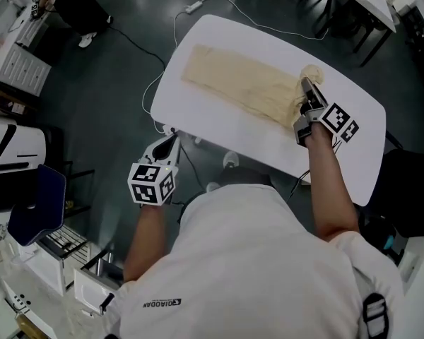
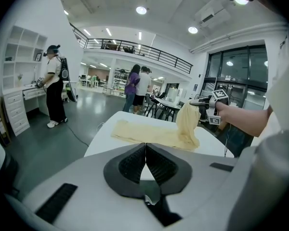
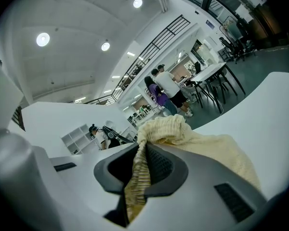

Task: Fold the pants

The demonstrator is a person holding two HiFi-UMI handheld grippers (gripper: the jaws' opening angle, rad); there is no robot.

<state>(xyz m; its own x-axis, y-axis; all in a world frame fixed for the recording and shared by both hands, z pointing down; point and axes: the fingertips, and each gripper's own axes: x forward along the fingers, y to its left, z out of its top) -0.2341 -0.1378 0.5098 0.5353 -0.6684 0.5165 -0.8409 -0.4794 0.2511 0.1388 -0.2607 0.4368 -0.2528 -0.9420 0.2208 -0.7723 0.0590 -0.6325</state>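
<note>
Right gripper jaws clamped on pants end, raised above worktop. Left gripper jaws closed, empty, off the worktop's near edge

In my head view the right gripper covers the raised end of the pants. In the left gripper view the body of the left gripper hides the near edge of the table, and I find the distant people too small to make out.

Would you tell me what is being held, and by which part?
The right gripper pinches the pants by their ribbed end edge; the left gripper holds nothing.
</note>
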